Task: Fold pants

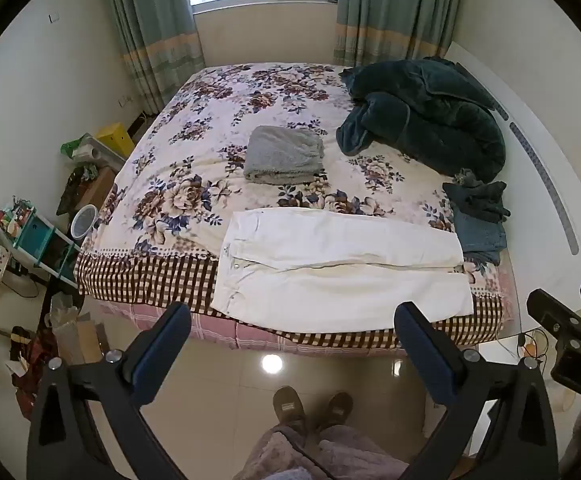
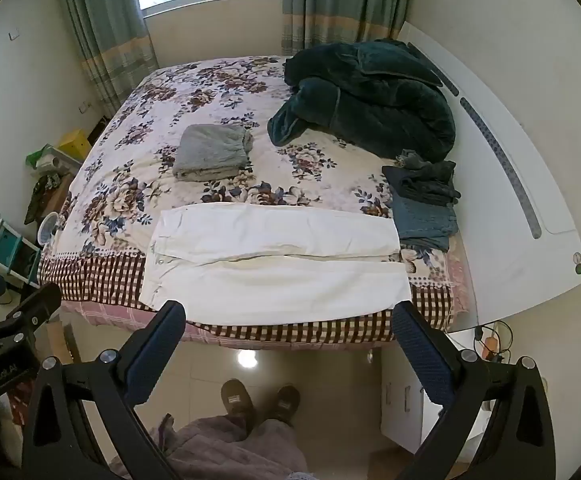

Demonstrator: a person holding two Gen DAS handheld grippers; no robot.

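White pants (image 1: pixel 338 268) lie flat across the near edge of the bed, waist to the left, legs side by side to the right; they also show in the right wrist view (image 2: pixel 274 268). My left gripper (image 1: pixel 292 320) is open and empty, held above the floor just short of the bed edge. My right gripper (image 2: pixel 288 318) is open and empty too, at about the same height, in front of the pants. The right gripper shows at the far right of the left wrist view (image 1: pixel 570 320). Neither touches the pants.
The bed (image 1: pixel 162 276) has a floral cover with a checked border. A folded grey garment (image 1: pixel 284 154) lies mid-bed, a dark green quilt (image 1: pixel 426 116) at the back right, folded dark clothes and jeans (image 1: pixel 480 216) right of the pants. Cluttered shelves (image 1: pixel 38 236) stand left. My slippered feet (image 1: pixel 310 404) are on the tiled floor.
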